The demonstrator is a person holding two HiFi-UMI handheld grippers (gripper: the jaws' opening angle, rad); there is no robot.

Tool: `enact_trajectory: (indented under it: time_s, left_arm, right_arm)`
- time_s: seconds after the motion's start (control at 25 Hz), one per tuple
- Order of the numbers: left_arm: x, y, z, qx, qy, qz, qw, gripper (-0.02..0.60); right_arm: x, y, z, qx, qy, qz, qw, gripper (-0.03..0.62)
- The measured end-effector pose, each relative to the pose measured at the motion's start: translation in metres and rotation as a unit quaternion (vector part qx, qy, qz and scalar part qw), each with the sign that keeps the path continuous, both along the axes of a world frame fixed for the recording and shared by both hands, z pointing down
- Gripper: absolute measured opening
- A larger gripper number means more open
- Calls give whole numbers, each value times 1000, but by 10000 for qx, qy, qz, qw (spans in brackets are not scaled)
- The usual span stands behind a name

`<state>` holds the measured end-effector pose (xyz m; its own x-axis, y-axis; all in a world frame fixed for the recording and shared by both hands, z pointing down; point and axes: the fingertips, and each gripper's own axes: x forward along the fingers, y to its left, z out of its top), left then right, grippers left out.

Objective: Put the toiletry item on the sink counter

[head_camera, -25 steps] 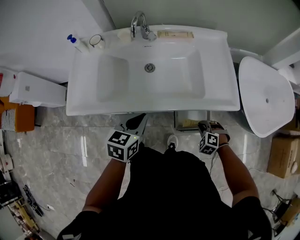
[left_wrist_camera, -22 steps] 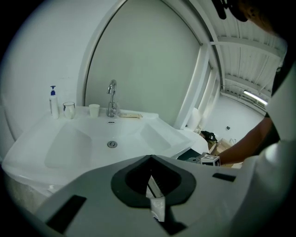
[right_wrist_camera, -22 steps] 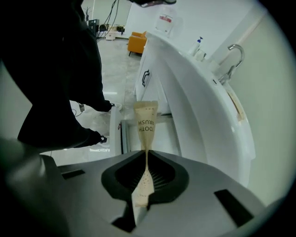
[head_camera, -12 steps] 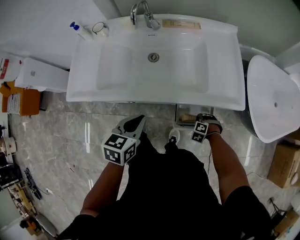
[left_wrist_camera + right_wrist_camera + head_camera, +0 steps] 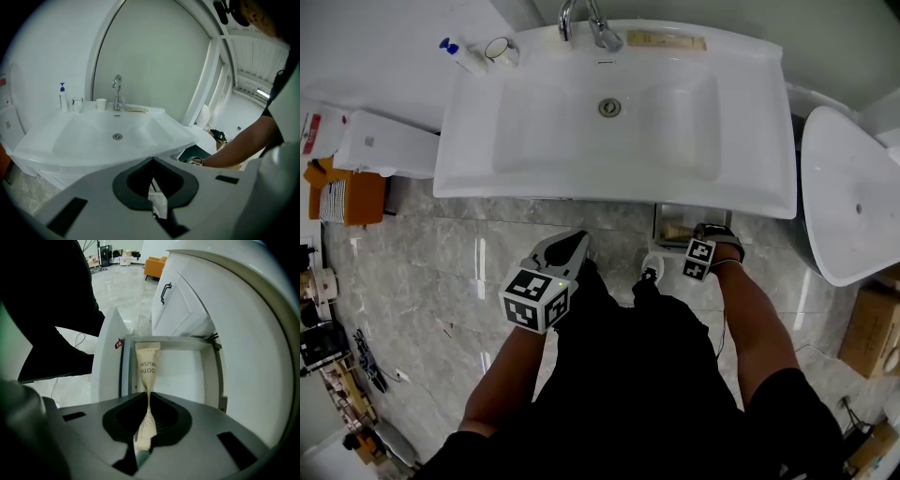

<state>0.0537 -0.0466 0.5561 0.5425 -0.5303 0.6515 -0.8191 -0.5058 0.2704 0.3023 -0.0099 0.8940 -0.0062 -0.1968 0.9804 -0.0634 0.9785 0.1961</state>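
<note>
At the left, in front of the white ceramic sink worktop (image 5: 750, 183), the left gripper (image 5: 577, 236) hung with its jaws together and nothing between them, almost where it was one second earlier. At the right, the right gripper (image 5: 149, 401) had sunk from just under the worktop's edge into the open white drawer (image 5: 187, 376) below it. It was clenched on the beige paper toothbrush sachet (image 5: 148, 363). So the sachet seemed caught, still low at the drawer; lifting it to the worktop remained to do.
</note>
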Motion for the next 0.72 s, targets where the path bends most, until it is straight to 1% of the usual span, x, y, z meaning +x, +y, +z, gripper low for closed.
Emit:
enact_trajectory:
  time_s: [0.12, 0.2, 0.32, 0.44, 0.56, 0.72]
  left_arm:
    - [2, -4, -1, 20, 14, 64, 10000, 0]
    - [5, -6, -2, 40, 49, 109, 9999, 0]
    - [8, -7, -2, 43, 92, 178, 9998, 0]
    - [6, -8, -3, 49, 121, 202, 9997, 0]
    - [2, -13, -5, 79, 137, 207, 9997, 0]
    - [-4, -21, -12, 149, 166, 243, 9995, 0]
  right_arm:
    - [-2, 0, -4, -65, -151, 252, 9995, 22]
    - [-2, 1, -6, -68, -199, 306, 9993, 43]
    - [0, 5, -9, -46, -200, 338, 9992, 49]
    - [4, 7, -14, -26, -232, 516, 9984, 51]
    - [4, 5, -26, 31, -423, 858, 9954, 52]
    - [-3, -3, -60, 210, -907, 1491, 9844, 54]
